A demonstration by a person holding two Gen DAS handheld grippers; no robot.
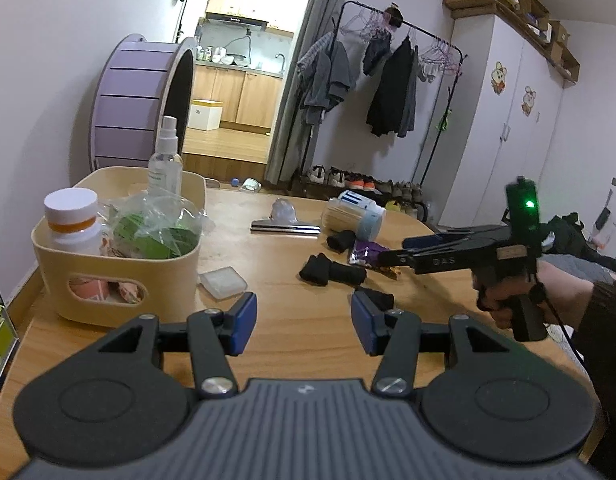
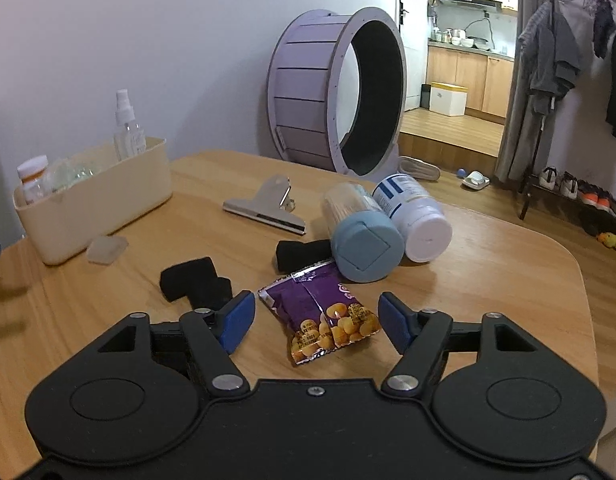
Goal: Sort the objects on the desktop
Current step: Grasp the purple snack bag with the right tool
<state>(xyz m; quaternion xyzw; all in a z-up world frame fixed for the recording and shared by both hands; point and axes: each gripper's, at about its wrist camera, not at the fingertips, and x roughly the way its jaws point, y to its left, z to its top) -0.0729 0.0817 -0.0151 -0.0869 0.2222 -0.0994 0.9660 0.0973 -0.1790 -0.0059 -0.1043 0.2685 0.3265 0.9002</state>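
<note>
The cream storage bin (image 2: pixel 96 196) stands at the left of the wooden tabletop (image 2: pixel 487 280). It holds a white pill bottle with an orange band (image 1: pixel 72 220), a crumpled clear bag with green contents (image 1: pixel 156 228) and an upright clear spray bottle (image 2: pixel 128 128). A small translucent case (image 2: pixel 107 249) lies flat on the tabletop just beside the bin's near wall.

Right of the bin, a metal bulldog clip (image 2: pixel 268 208) lies flat near the middle of the tabletop. Nearer the camera, folded black cloth pieces (image 2: pixel 196 282) lie just left of the snack packet; another black roll (image 2: pixel 302 254) touches the blue-lidded canister.

The purple snack packet (image 2: pixel 323 316) lies flat between the spread fingers of the right gripper (image 2: pixel 316 322). The blue pads (image 2: pixel 238 320) stand to either side of it with clear gaps and do not press on it.

Behind the packet, a blue-lidded canister of toothpicks (image 2: pixel 359 236) and a white supplement bottle (image 2: pixel 415 220) lie on their sides, touching each other.

The left gripper (image 1: pixel 304 322) hovers over the near tabletop; its fingers are spread with nothing between them. A black piece (image 1: pixel 377 298) sits just behind its right pad; contact probably absent, but the view is unclear.

In the left wrist view, a hand (image 1: pixel 507 296) grips the right gripper's handle at the right edge.
</note>
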